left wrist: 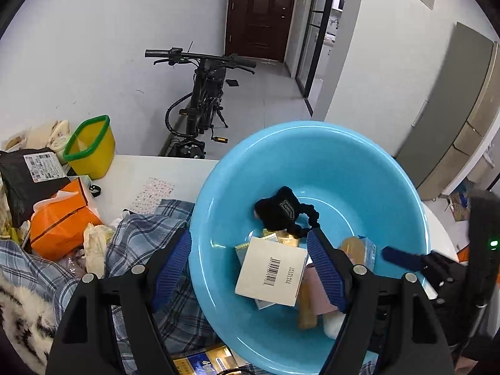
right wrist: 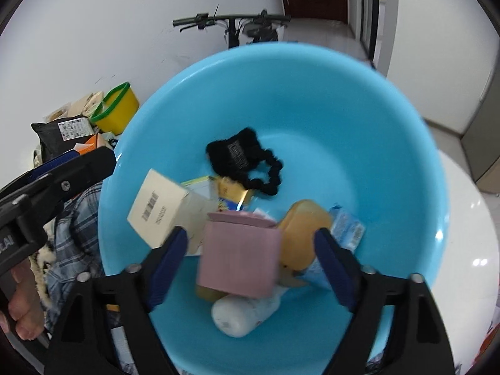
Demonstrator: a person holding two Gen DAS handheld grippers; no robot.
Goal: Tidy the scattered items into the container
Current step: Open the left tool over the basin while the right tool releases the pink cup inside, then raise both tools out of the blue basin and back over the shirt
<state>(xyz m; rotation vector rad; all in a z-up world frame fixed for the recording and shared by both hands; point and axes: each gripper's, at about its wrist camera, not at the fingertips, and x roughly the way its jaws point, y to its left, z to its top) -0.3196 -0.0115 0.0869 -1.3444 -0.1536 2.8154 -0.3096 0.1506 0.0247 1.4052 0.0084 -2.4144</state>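
Between the right tool's (right wrist: 250, 259) parted pads, clear of both, hung a pink box (right wrist: 239, 254) over the basin (right wrist: 312, 93); the left tool (left wrist: 250, 265), unclenched and empty, straddled the near-left rim.

We see a black bicycle (left wrist: 203, 93) parked against the white wall (left wrist: 93, 47), a dark brown door (left wrist: 261, 12) down the hallway, a grey cabinet (left wrist: 453, 109) at right, and a yellow bin with green rim (left wrist: 90, 147) on the white tabletop (left wrist: 140, 172).
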